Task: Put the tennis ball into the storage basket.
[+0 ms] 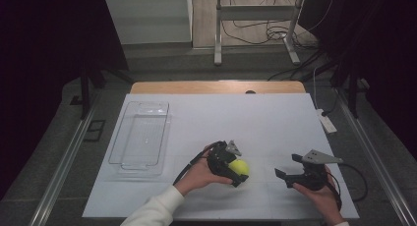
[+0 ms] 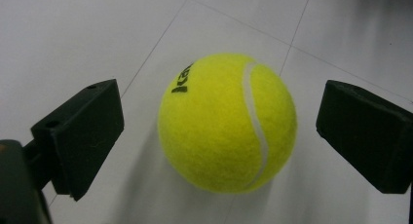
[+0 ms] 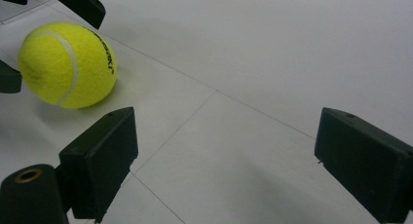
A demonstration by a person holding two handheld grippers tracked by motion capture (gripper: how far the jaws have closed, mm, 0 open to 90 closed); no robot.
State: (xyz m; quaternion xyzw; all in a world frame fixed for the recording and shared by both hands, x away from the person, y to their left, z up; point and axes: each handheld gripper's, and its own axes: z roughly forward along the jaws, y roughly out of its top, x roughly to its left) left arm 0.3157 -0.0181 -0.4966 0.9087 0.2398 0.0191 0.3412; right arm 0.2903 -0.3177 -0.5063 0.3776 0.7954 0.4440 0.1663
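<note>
Ok, left gripper (image 2: 219,136) jaws wide, straddling the tennis ball (image 2: 227,121), gaps both sides, no pad contact yet. Ball sits on the white table sheet (image 1: 275,123), front-centre, clear tray (image 1: 140,137) well apart to the left. Right gripper (image 3: 224,160) also wide open, empty, parked nearby. Imo centre the ball btwn pads, close slow across the widest part so it won't squirt out. Black lettering on ball partly visible, can't read the full word.

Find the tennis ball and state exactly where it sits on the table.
In the high view the tennis ball rests on the white table cover, near its front edge, between the open left tongs, right of the clear tray.
</note>
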